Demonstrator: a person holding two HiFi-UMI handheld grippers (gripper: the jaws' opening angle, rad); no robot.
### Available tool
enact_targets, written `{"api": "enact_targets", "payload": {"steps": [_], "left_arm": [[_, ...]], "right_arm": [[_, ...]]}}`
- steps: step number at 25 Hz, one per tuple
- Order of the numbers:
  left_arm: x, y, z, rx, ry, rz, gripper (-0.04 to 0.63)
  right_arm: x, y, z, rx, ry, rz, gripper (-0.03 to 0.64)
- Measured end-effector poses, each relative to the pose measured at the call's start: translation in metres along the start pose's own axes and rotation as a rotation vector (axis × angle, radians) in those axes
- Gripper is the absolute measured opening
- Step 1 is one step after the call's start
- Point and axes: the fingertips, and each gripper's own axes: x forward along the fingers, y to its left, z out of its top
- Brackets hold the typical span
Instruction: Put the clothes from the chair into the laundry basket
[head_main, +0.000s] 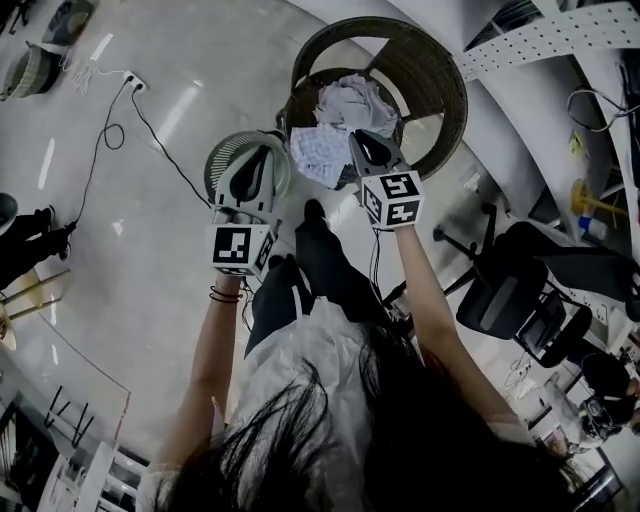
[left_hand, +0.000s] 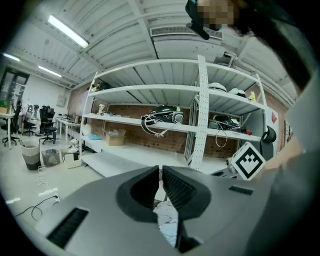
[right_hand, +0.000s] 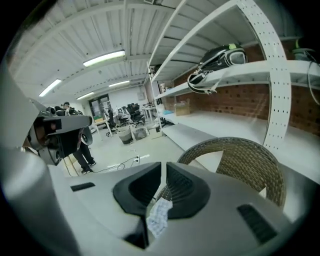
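The left gripper (left_hand: 160, 172) had its fingers (left_hand: 180, 187) closed together, with only a thin line between the tips. A patterned cloth (left_hand: 167, 220) showed in the gap lower down and seemed to be pinched there. The right gripper (right_hand: 162, 172) was the same: its fingers (right_hand: 182, 187) were pressed shut, and the same cloth (right_hand: 157, 217) hung from between them.

In the head view the patterned cloth (head_main: 315, 155) was held up in the air between the left gripper (head_main: 272, 148) and the right gripper (head_main: 355, 140). It hung in front of the wicker chair (head_main: 440, 90) and just beside the laundry basket (head_main: 225, 155).

The left gripper covered most of the basket, so only a part of its round slatted rim was visible and its inside was hard to see. The person's dark hair (head_main: 350, 440) filled the bottom of the head view and hid the floor below the arms. How much of the cloth each gripper had caught could not be made out.

On the chair seat more light clothes (head_main: 350, 100) lay in a heap. A black cable (head_main: 110, 130) ran over the floor on the left, and a black office chair (head_main: 510, 290) stood on the right. Behind the wicker chair (right_hand: 245, 160) rose white metal shelves (left_hand: 200, 115).
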Motion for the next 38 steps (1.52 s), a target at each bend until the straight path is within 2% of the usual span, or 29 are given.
{"api": "enact_targets", "payload": {"steps": [6, 16, 17, 19, 25, 32, 38], "left_arm": [[0.057, 0.006, -0.038, 0.009, 0.066, -0.014, 0.02], [0.126, 0.017, -0.097, 0.05, 0.151, -0.047, 0.02], [0.13, 0.018, -0.102, 0.048, 0.154, -0.048, 0.02], [0.136, 0.019, -0.11, 0.047, 0.162, -0.05, 0.02], [0.151, 0.019, -0.128, 0.071, 0.177, -0.067, 0.02], [0.151, 0.024, -0.149, 0.069, 0.2, -0.058, 0.02], [0.143, 0.033, -0.163, 0.051, 0.22, -0.03, 0.02]], "right_arm": [[0.057, -0.061, -0.04, 0.082, 0.094, -0.015, 0.025], [0.138, -0.133, -0.109, 0.137, 0.232, -0.036, 0.031], [0.144, -0.138, -0.116, 0.147, 0.247, -0.033, 0.047], [0.155, -0.146, -0.13, 0.174, 0.278, -0.016, 0.183], [0.184, -0.167, -0.176, 0.204, 0.379, -0.038, 0.279], [0.195, -0.204, -0.233, 0.219, 0.497, -0.17, 0.308], [0.197, -0.208, -0.263, 0.352, 0.563, -0.234, 0.305]]}}
